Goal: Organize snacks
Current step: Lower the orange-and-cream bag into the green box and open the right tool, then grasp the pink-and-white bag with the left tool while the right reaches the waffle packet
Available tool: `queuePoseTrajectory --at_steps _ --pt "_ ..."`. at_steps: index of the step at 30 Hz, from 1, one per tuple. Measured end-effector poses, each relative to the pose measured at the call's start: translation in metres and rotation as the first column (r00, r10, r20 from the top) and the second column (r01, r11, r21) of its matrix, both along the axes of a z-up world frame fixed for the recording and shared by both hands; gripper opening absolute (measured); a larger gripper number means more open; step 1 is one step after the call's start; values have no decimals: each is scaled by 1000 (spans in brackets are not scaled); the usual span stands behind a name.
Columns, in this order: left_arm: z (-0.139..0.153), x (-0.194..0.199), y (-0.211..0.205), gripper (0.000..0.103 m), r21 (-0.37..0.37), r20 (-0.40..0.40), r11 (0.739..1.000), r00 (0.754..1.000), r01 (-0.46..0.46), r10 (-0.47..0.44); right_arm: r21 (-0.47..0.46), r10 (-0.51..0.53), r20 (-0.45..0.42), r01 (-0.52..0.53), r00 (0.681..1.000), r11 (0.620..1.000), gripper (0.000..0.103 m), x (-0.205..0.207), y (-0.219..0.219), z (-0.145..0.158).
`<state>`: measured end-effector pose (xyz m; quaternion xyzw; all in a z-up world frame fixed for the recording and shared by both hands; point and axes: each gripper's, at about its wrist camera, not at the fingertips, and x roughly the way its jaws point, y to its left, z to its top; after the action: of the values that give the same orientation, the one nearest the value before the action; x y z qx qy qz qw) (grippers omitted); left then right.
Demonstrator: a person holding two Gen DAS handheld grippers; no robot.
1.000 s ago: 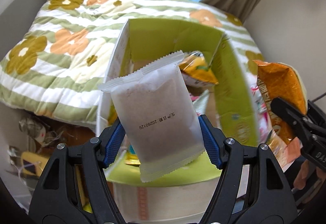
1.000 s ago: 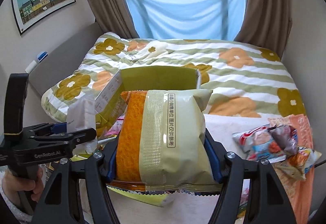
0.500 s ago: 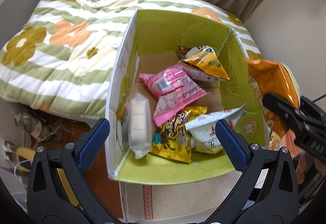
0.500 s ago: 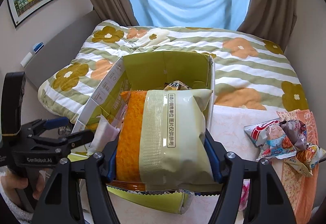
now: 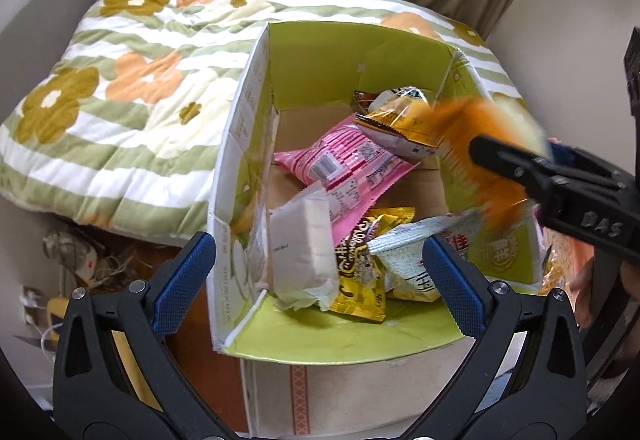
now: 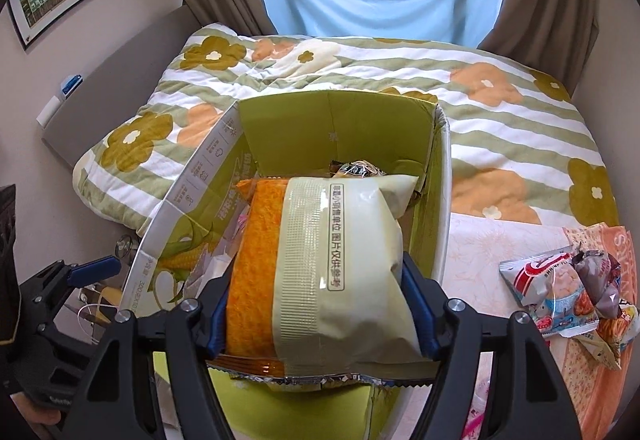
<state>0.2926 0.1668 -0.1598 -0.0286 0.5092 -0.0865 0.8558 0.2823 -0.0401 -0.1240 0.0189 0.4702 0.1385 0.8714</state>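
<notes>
- Bedroom backdrop: your green box (image 6: 340, 128) stands at the foot of the bed with the flowered quilt (image 6: 500, 112), curtains and a window behind.
- Your right tongs (image 6: 320, 304) are clamped on the orange-and-cream snack bag (image 6: 328, 256), held over the box's near right corner.
- Your left tongs (image 5: 320, 272) gape wide and hold nothing, poised over the box's near edge.
- To do this drop well, I'd carry the bag past the near flap and over the bare cardboard floor, lower it, then part the tongs; keep the left tongs out of its path.
- Inside the box: a white packet (image 5: 300, 244) against the left wall, a pink packet (image 5: 344, 164) mid-floor, a yellow packet (image 5: 362, 264) and a pale green one (image 5: 412, 256) near the front, more by the far wall.
- More snacks (image 6: 568, 288) wait on the cloth right of the box.
</notes>
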Motion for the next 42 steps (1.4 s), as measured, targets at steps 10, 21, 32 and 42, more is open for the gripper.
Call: queuePoseTrajectory --at_steps 10,21,32,42 --pt "-8 -4 15 102 -32 -33 999 999 -16 15 46 -44 98 39 994 998 102 -15 -9 8" --pt "-5 -8 14 102 -101 -24 994 999 29 -32 50 -73 104 68 992 996 102 -36 -13 23" --pt "14 -13 -35 102 -112 34 978 984 175 -172 34 -200 147 198 969 980 102 -80 -48 39" --pt "35 -28 -130 102 -95 70 944 948 317 -311 31 -357 163 357 920 934 102 -128 -130 48"
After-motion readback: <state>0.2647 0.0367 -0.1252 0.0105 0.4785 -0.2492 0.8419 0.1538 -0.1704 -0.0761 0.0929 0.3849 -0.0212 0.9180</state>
